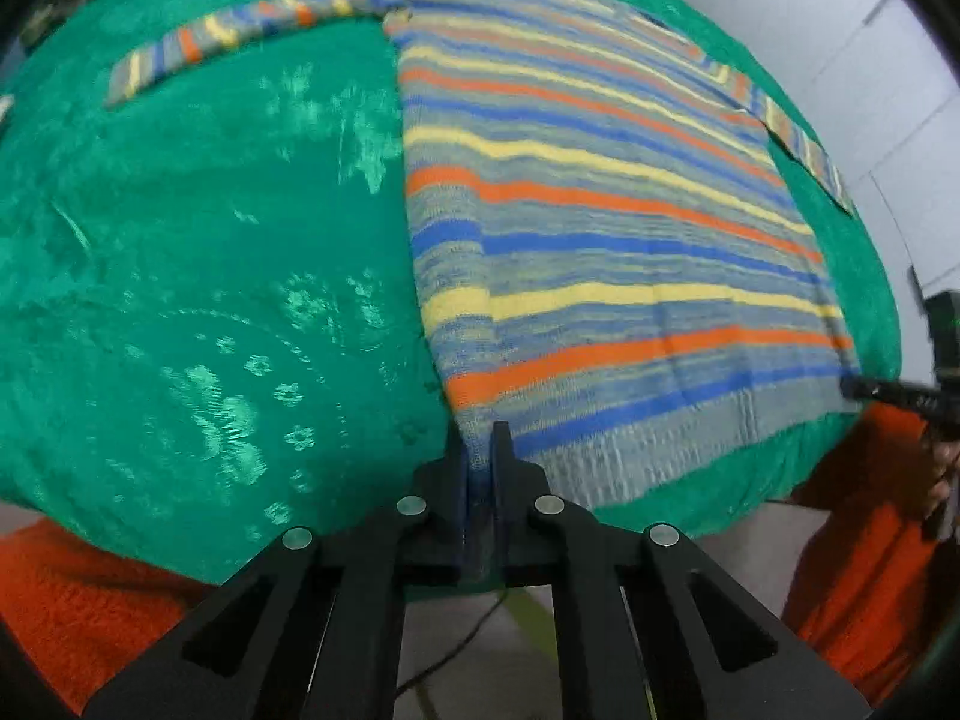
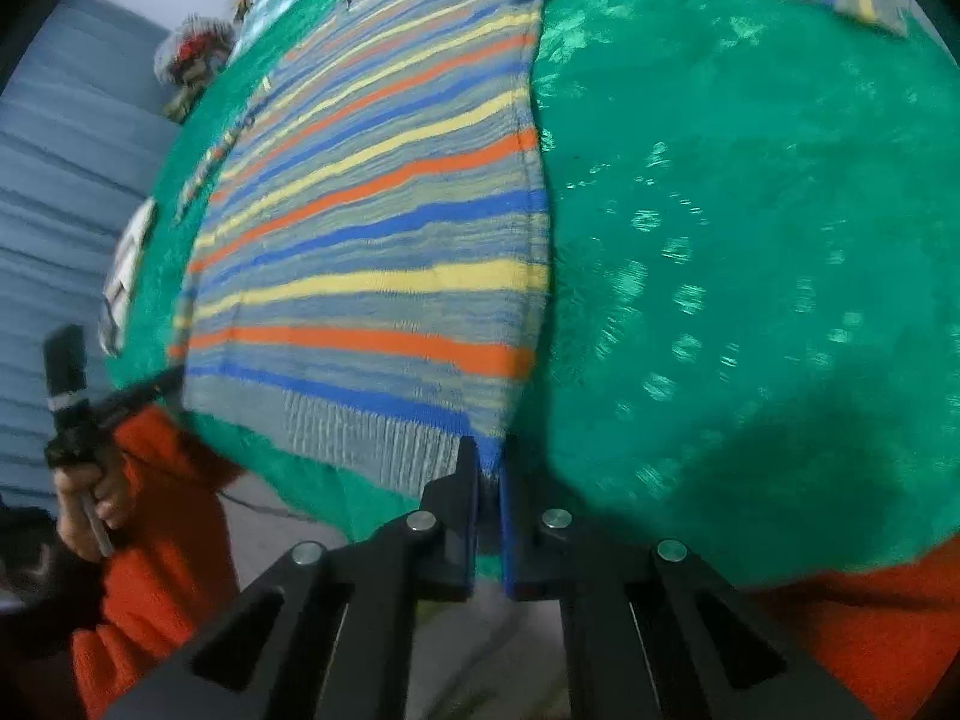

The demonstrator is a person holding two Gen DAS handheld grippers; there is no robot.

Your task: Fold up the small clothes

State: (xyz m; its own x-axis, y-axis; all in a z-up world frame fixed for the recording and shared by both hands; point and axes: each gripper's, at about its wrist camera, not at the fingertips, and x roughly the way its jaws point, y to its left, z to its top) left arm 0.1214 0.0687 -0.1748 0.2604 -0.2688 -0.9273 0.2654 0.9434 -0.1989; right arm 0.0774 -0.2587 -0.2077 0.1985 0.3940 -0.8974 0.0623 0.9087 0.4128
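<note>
A striped knit sweater [image 1: 600, 192] in blue, yellow, orange and grey lies flat on a green cloth [image 1: 210, 270], sleeves spread at the far end. My left gripper [image 1: 479, 441] is shut on the sweater's near left hem corner. In the right wrist view the same sweater [image 2: 372, 252] fills the left half, and my right gripper [image 2: 489, 456] is shut on its near right hem corner. The right gripper's tip [image 1: 864, 387] also shows at the hem's far side in the left wrist view, and the left gripper [image 2: 162, 384] at the left in the right wrist view.
The green cloth [image 2: 750, 240] covers the table and hangs over its near edge. A person's orange sleeves [image 1: 864, 528] and a hand [image 2: 90, 498] are close to that edge. A small red and white object [image 2: 195, 57] sits beyond the far left corner.
</note>
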